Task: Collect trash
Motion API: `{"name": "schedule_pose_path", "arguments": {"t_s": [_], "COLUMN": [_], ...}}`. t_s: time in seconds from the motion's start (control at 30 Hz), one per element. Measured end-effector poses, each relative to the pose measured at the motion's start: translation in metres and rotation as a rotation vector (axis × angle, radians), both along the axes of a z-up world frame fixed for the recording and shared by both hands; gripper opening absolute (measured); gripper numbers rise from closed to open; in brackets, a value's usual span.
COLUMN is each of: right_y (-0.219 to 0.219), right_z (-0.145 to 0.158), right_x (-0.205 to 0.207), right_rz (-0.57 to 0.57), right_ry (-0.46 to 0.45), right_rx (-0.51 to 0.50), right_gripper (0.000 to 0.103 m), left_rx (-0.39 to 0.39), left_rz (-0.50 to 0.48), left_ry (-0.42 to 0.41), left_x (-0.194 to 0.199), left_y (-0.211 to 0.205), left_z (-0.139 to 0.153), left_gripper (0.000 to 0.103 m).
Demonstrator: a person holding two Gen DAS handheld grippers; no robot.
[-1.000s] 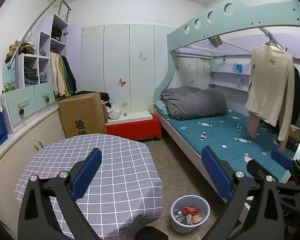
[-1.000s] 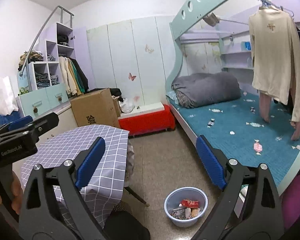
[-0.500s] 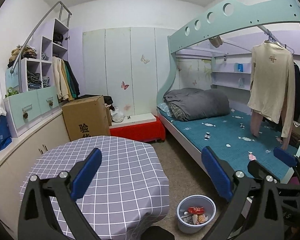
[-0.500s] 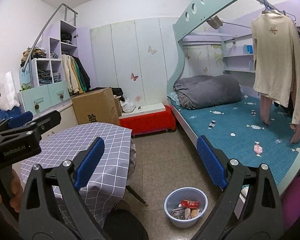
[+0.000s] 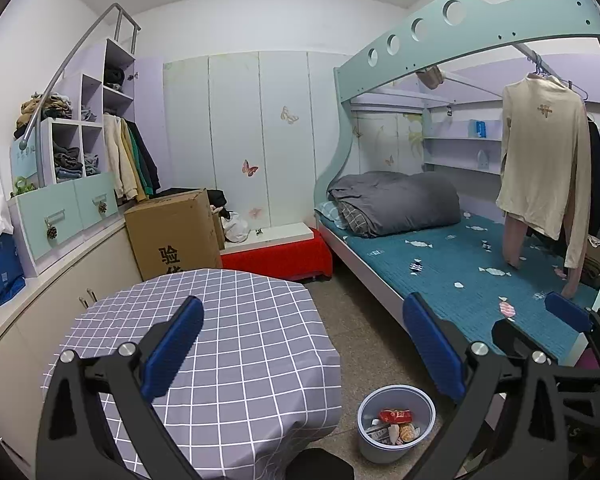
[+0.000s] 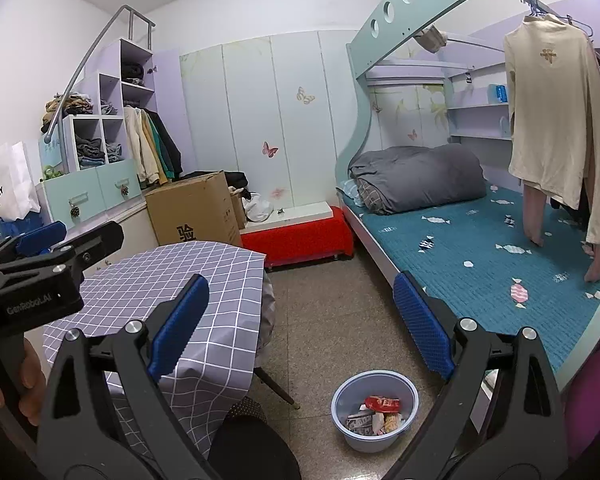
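A pale blue trash bin point(image 5: 396, 422) stands on the floor between the table and the bed, holding several wrappers point(image 5: 394, 426), one of them red. It also shows in the right wrist view point(image 6: 374, 414). My left gripper point(image 5: 304, 344) is open and empty, held high above the table's near edge. My right gripper point(image 6: 300, 320) is open and empty, above the floor near the bin. The left gripper's body shows at the left of the right wrist view point(image 6: 40, 272). The right gripper's body shows at the right of the left wrist view point(image 5: 556, 332).
A table with a grey checked cloth point(image 5: 228, 344) stands at the left. A bunk bed with a teal mattress point(image 5: 460, 264) runs along the right, a cream sweater point(image 5: 544, 168) hanging over it. A cardboard box point(image 5: 176, 232) and red bench point(image 5: 276, 256) stand behind.
Both grippers have drifted slightly, so the room shifts a little in both views. Both stay open and empty. The bin and its wrappers have not moved.
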State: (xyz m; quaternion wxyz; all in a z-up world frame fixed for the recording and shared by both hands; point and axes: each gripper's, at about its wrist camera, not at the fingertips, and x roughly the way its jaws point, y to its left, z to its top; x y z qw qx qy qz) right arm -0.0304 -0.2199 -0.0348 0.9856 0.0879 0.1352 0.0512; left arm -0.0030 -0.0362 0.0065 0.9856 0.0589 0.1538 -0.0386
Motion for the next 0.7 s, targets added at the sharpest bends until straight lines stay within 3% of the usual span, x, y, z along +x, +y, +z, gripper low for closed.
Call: {"name": "schedule_pose_path", "arguments": {"t_s": [0.7], "right_y": [0.0028], "right_z": [-0.0044], "right_x": [-0.0002], "right_rz": [-0.005], "right_ry": [0.007], "right_rx": [0.003], "right_gripper": [0.092], "left_rx": [0.012], "left_rz": [-0.017], "left_ry": [0.009], "left_x": [0.0015], "left_y": [-0.0039], "left_z": [-0.0013], "left_gripper": [0.098]}}
